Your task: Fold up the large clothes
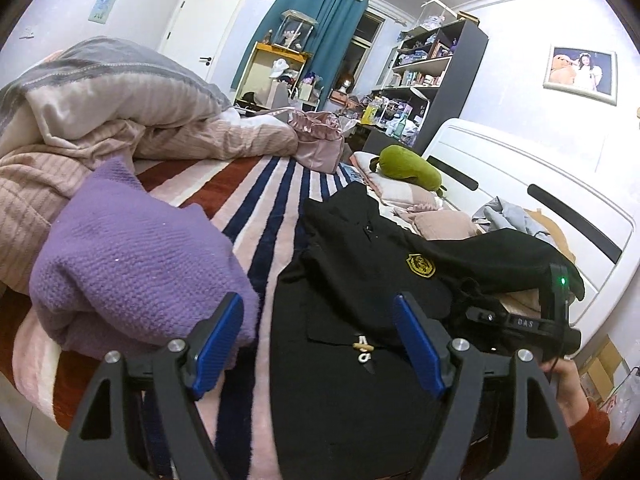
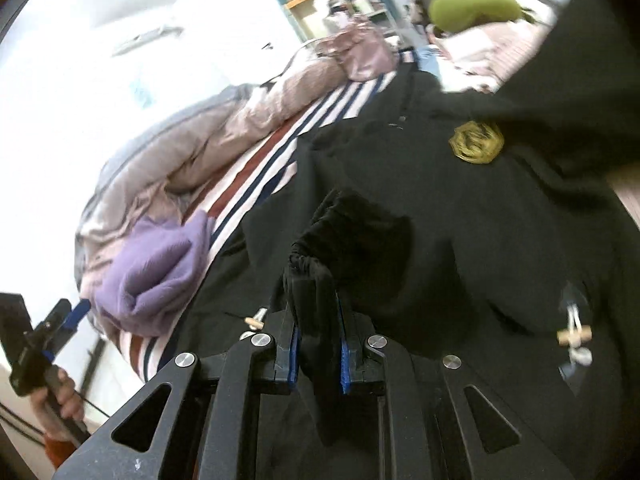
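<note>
Black fabric of a dark coat (image 1: 352,264) is seen spread over the striped bedspread (image 1: 256,184), its yellow crest badge (image 1: 420,266) facing up and a pale wooden toggle (image 1: 363,347) lying on its front near the lower edge. The left gripper (image 1: 320,344) is held just above the coat's near part with its blue pads (image 1: 218,344) spread wide and nothing caught between them. In the right wrist view, the right gripper (image 2: 319,348) is pressed together on a bunched fold of the coat, probably a sleeve end, which is pinched between the blue pads and stands up out of the jaws; that view is blurred, so finer detail cannot be told. A second toggle (image 2: 574,336) is visible to the right of that gripper. A purple knitted sweater (image 1: 136,264) is piled on the bedspread just beside the coat, to the left, with a pink quilt (image 1: 100,120) heaped behind it. A green plush toy (image 1: 408,168) is rested on pillows near the white headboard (image 1: 532,184).
</note>
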Demonstrator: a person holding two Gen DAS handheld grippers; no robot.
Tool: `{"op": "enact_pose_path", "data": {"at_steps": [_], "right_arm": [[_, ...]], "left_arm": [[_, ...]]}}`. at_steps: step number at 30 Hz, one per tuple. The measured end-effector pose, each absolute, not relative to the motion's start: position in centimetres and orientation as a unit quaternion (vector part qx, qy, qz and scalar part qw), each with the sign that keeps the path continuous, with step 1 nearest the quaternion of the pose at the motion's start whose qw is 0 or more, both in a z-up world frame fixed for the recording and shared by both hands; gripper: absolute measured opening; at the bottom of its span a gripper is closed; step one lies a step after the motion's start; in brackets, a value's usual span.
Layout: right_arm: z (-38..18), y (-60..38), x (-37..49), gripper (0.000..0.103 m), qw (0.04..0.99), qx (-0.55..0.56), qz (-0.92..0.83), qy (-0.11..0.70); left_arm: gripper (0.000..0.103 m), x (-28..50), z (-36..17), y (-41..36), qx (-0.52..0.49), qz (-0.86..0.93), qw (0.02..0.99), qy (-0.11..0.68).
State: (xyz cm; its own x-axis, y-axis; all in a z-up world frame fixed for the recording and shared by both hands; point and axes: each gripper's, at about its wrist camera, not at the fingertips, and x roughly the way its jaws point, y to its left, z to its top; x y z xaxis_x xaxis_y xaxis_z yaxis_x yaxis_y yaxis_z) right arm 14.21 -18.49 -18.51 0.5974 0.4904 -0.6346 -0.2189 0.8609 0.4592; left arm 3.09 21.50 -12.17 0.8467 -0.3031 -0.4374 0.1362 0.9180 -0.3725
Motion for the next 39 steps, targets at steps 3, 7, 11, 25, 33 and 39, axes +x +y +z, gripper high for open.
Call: {"op": "enact_pose_path", "data": {"at_steps": [3, 7, 11, 25, 33, 39], "right_arm": [[-19.6, -20.3, 12.9, 0.006, 0.890, 0.171, 0.145, 0.397], [-20.2, -22.7, 10.1, 0.005, 0.894, 0.204, 0.116, 0.381], [-21.5, -24.3, 7.3, 0.005, 0.882, 0.209, 0.112, 0.407], [-23.8, -27.8, 10.7, 0.006, 0.859, 0.240, 0.125, 0.435], [-17.8, -30.3, 5.9, 0.005, 0.909, 0.189, 0.107, 0.355], [-23.5, -30.6, 6.2, 0.020, 0.856, 0.193, 0.081, 0.472]], "left_arm": [[0.074, 3.2, -11.8, 20.7, -0.163, -0.119, 0.946, 0.252], [0.074, 3.5, -11.7, 19.6, -0.152, -0.126, 0.946, 0.257], [0.075, 4.4, -11.6, 18.2, -0.138, -0.135, 0.943, 0.270], [0.084, 7.0, -13.4, 12.8, -0.098, -0.128, 0.937, 0.310], [0.084, 7.2, -12.9, 10.9, -0.087, -0.135, 0.938, 0.308], [0.084, 7.6, -13.1, 10.1, -0.086, -0.139, 0.935, 0.316]]}}
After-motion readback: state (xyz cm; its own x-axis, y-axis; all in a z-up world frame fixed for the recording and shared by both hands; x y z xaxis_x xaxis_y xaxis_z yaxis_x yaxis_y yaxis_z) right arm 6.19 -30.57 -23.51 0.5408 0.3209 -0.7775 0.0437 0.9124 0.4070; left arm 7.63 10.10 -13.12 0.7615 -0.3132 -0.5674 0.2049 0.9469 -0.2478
